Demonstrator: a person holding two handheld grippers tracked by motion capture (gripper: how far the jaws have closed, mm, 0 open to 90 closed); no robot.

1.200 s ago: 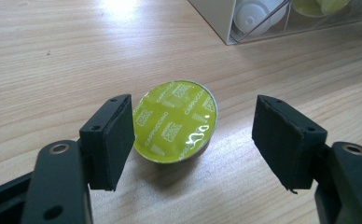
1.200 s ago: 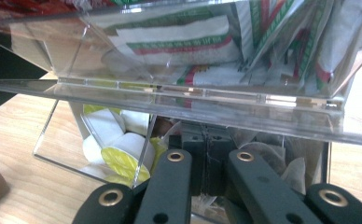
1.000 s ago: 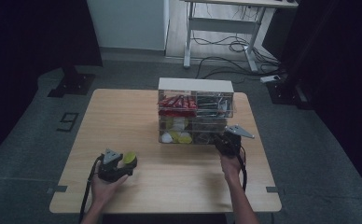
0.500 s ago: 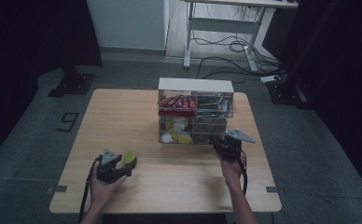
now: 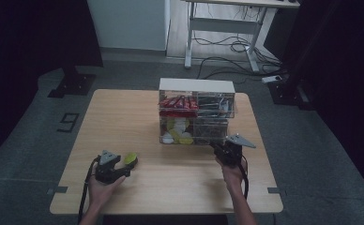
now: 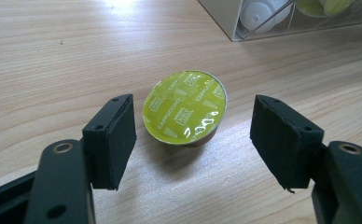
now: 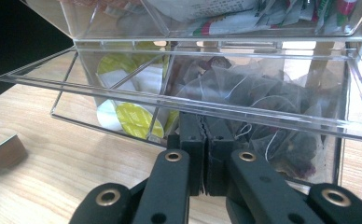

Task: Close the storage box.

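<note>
item: green capsule [image 6: 184,107] — lies foil-up on the worktop [image 5: 124,117], near the front left corner, between the pads of our left tongs [image 6: 193,140]. tongs spread, pads clear of it both sides; not gripped yet.

item: clear organiser [image 5: 196,112] — mid-worktop, toward the back. lower drawer [image 7: 188,109] looks pulled out toward us; our right tongs [image 7: 202,140] are pressed together at its front edge, apparently pinching the lip, tho the contact itself sits behind the clear wall. drawer holds capsules on one side, tea bags on the other.

status, as we judge: drawer open = done. left: close on capsule, lift, carry across, drop into capsule side, shut drawer.

room: bare wood between capsule and organiser, open path. capsule is well in from the front edge. drawer front overhangs the right tongs, so approach from above.
</note>
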